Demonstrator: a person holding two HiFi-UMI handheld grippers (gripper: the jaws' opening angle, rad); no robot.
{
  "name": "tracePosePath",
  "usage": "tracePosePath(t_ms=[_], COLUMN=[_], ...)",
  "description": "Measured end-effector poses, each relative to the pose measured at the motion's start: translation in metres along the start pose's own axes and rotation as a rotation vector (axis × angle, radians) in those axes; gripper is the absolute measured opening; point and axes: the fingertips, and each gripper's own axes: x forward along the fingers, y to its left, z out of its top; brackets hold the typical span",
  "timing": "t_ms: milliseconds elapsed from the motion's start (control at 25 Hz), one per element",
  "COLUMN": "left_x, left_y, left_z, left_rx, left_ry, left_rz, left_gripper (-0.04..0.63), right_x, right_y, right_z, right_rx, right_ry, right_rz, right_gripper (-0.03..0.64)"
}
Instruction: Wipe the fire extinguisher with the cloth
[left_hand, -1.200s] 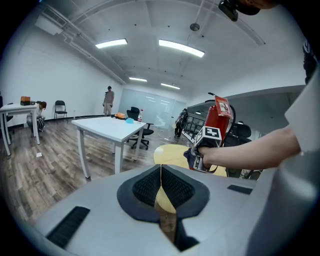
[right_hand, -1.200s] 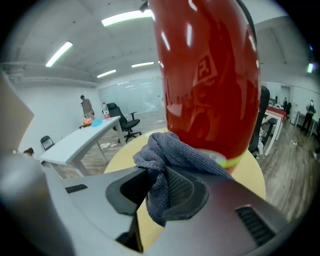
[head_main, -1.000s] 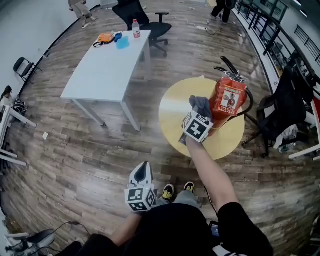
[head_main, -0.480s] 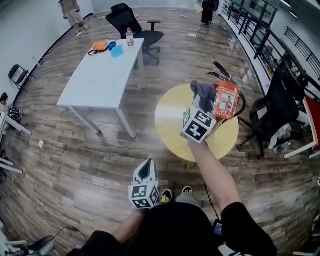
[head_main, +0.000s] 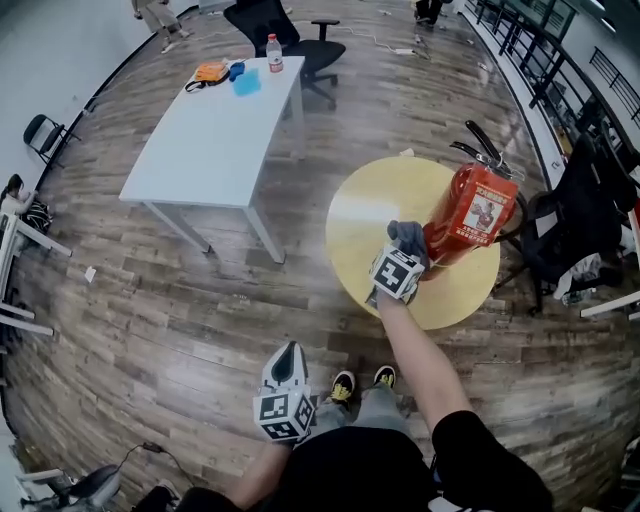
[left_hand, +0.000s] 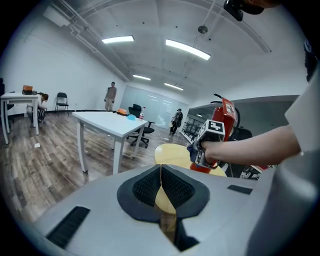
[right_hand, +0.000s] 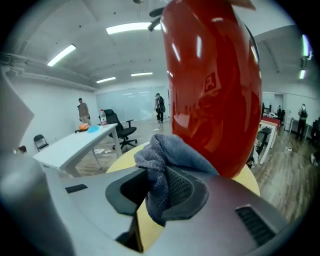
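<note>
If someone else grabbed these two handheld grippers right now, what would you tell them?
Right gripper: shut on the grey cloth, which is held against the lower side of the red fire extinguisher.
Left gripper: shut, empty, held low, away from the job.
The extinguisher stands on the round yellow table.
Done: cloth gripped and on the extinguisher.
Left: wipe the body; how much is already wiped cannot be told.

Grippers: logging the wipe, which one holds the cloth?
The right gripper, shut on the grey cloth against the fire extinguisher; the left gripper is shut, empty.
</note>
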Motion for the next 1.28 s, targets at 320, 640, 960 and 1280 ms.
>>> tracePosePath(t_ms=[320, 640, 960, 1280], left_x=[0.011, 0.026, 0.027, 0.02], left_y=[0.005, -0.055, -0.066, -0.034], left_z=[-0.006, 0.02, 0.026, 0.009], left_rx=[0.005, 0.062, 0.068, 0.077], left_ry=[0.009, -0.039, -0.055, 0.01], left_rz=[-0.024, -0.16, -0.188, -0.088], left_gripper=[0.023, 0.023, 0.023, 0.023], right_x=[-0.001, -0.098, -0.137, -0.049], right_y=[-0.021, -0.014, -0.017, -0.016], right_z=[-0.054, 0.106, 0.152, 0.036], right_rx=[-0.044, 0.057, -0.032, -0.114], right_ry=[0.108, -0.23, -0.383, -0.16], right_rz=[-0.02, 0.207, 0.279, 0.233], right_gripper=[0.089, 0.087, 0.087, 0.089])
